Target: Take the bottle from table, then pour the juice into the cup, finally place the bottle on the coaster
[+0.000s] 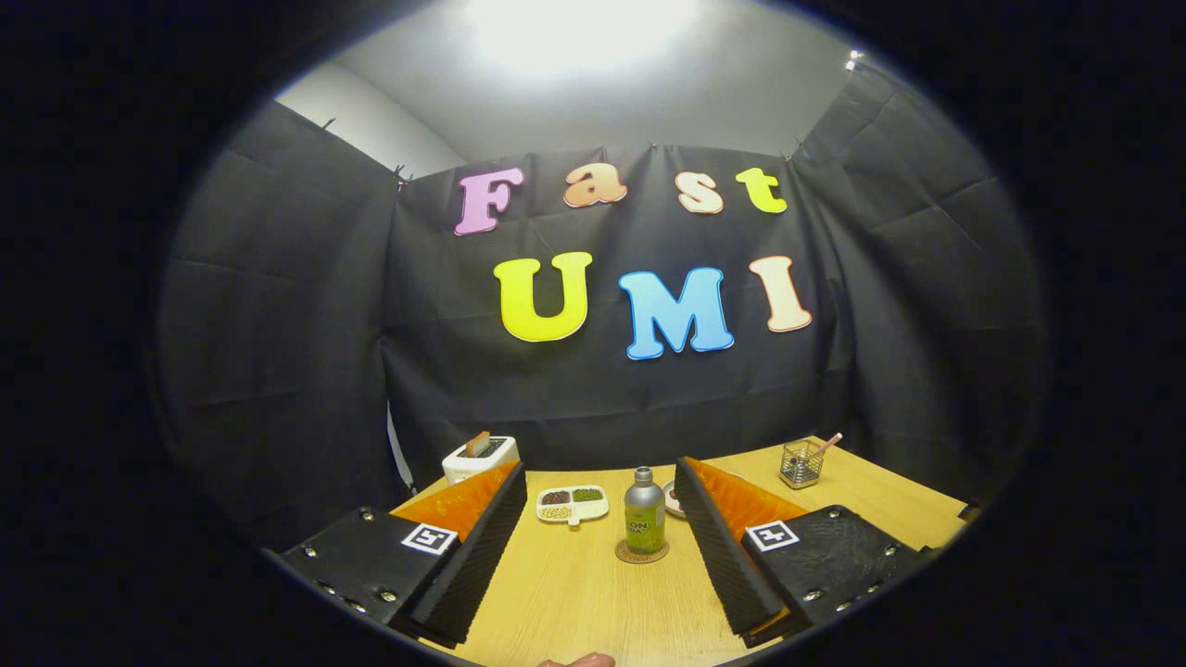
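Note:
A small metal bottle (644,512) with a grey cap and a green label stands upright on a round brown coaster (642,553) on the wooden table (574,593). My gripper (600,486) is open, its two fingers spread wide. The bottle stands just ahead of the fingers, nearer the right one, and neither finger touches it. Behind the bottle, a pale round dish or cup (674,498) is mostly hidden by the right finger.
A white divided tray (573,503) with dark, green and yellow grains lies left of the bottle. A white toaster (479,458) with a slice in it stands at the back left. A wire mesh holder (801,464) stands at the back right. A fingertip (579,660) shows at the table's near edge.

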`<action>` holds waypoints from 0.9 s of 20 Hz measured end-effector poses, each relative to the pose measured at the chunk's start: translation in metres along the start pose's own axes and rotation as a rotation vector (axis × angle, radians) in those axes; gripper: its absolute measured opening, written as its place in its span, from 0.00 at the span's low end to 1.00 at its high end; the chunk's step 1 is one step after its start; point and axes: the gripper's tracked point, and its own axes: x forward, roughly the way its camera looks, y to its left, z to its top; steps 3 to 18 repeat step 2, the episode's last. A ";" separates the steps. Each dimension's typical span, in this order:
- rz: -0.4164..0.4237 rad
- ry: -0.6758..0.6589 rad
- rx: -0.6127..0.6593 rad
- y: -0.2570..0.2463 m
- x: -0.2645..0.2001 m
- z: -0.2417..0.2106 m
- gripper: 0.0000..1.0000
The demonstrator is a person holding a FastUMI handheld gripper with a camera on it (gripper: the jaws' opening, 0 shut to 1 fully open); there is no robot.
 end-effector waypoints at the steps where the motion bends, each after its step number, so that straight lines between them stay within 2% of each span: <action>1: 0.006 -0.009 0.001 0.000 -0.004 0.002 0.97; 18: 0.013 -0.015 0.002 0.002 -0.007 0.005 0.98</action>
